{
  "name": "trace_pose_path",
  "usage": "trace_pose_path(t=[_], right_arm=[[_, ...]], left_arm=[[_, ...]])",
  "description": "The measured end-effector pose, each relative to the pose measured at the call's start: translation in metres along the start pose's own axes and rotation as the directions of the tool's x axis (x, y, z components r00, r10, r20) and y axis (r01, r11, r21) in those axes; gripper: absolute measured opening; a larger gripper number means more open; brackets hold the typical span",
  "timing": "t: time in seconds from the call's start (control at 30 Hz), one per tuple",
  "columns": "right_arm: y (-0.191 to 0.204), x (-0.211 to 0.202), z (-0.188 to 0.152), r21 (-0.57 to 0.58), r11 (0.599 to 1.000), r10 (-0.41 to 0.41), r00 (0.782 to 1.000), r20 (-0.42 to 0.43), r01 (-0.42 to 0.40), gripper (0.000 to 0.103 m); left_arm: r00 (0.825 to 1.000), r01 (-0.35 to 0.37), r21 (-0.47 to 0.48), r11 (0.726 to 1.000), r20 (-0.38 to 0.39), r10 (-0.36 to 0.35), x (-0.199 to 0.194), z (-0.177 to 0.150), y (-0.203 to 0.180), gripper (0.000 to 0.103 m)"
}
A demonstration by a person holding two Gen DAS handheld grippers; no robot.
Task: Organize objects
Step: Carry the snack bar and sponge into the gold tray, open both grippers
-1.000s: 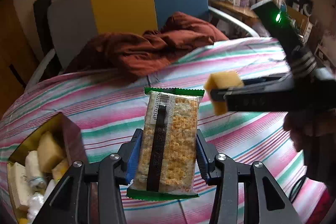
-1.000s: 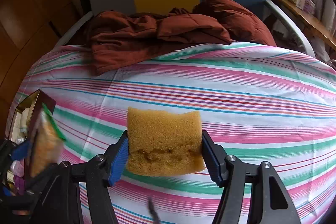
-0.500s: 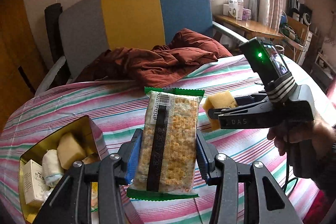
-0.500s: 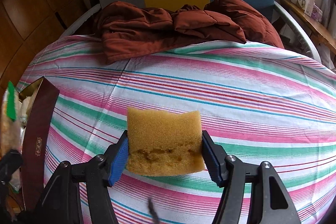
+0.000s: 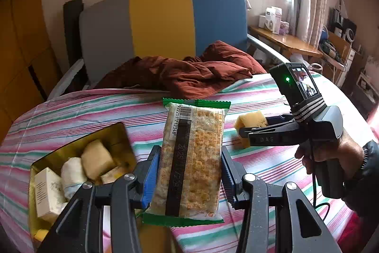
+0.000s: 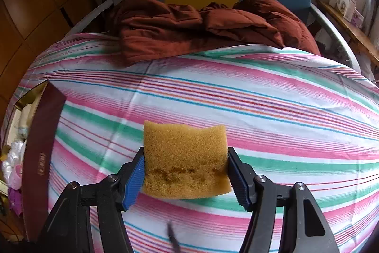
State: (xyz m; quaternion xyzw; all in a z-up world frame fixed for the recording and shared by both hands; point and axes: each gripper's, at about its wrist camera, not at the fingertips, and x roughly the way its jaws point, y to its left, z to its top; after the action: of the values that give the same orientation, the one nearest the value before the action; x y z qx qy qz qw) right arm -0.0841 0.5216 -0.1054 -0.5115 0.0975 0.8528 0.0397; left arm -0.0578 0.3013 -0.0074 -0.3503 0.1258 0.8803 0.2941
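While both grippers carry a load above the striped bedcover (image 6: 260,96), the step in hand reads as delivery into the open box (image 5: 78,141), which sits at about 8 o'clock in the left wrist view.

Box: gold-lined inside, dark red outside, already fairly full. Contents include a pale carton, a white roll and a tan block. Free room looks scarce, so each item probably needs a chosen gap rather than a drop from height.

Left gripper (image 5: 189,170): jaws pinch a cracker packet (image 5: 191,158) by its long edges, packet upright, green seals at top and bottom. Judgement: swing toward 8 o'clock, lower until the bottom seal is inside the rim, tilt the packet flat or slide it along a wall, then release. Risk: too firm a squeeze may break the crackers.

Right gripper (image 6: 186,172): jaws clamp a yellow sponge (image 6: 184,158), visibly compressed at the sides. Judgement: hold back until the left is clear of the box, since the two tools would crowd one small opening. The sponge is soft and can be pressed into a leftover gap.

View differences, left wrist: shows the box interior, the right gripper's body at 3 o'clock with a green light, and the person's hand (image 5: 331,155) on its handle.

Right wrist: shows only the box's outer red wall at 9 o'clock, plus the sponge's pinched face. The left gripper is not visible there.
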Motion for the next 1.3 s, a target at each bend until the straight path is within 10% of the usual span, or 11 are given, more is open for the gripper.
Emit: trace_pose_path(t=[0.87, 1.3], right_arm=[[0.216, -0.078, -0.041, -0.221, 0.953, 0.225, 0.972, 0.065, -0.206, 0.065], [0.273, -0.07, -0.083, -0.284, 0.946, 0.184, 0.98, 0.073, -0.156, 0.065]], left_arm=[[0.986, -0.159, -0.31, 0.937, -0.003, 0.167, -0.08, -0.073, 0.182, 0.048], [0.972, -0.216, -0.294, 0.931, 0.023, 0.233, -0.104, -0.101, 0.192, 0.048]])
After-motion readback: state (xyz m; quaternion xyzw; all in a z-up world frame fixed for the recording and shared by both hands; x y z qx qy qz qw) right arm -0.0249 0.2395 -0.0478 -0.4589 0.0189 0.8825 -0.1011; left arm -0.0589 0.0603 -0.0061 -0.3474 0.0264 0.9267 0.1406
